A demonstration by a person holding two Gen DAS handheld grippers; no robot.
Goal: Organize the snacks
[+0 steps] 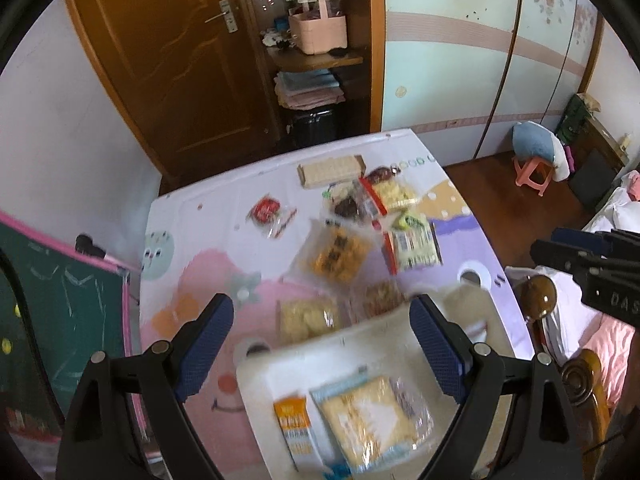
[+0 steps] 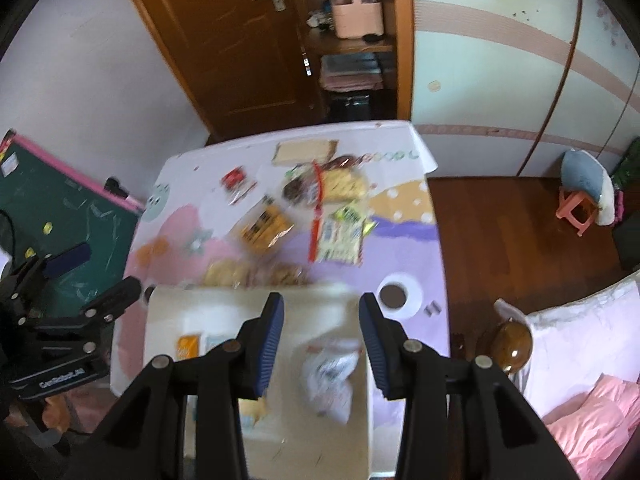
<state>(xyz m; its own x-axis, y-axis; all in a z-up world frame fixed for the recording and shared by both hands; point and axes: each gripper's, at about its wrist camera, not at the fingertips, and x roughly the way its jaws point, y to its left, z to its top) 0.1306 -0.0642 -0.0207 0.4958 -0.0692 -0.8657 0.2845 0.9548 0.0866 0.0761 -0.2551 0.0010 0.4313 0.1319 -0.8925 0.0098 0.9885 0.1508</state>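
Cartoon-printed worktop carries loose snack packets beyond both jaws; below them sits a white bin. Left gripper and right gripper hang released, empty. Best reach forward, pinch one packet's edge, lift clear.

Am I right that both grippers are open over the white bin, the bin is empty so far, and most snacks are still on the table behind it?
Not quite: the white bin is not empty. The left wrist view shows a yellow wrapped snack and an orange packet inside it. The rest holds: the left gripper and right gripper are open, and most snacks lie on the table behind.
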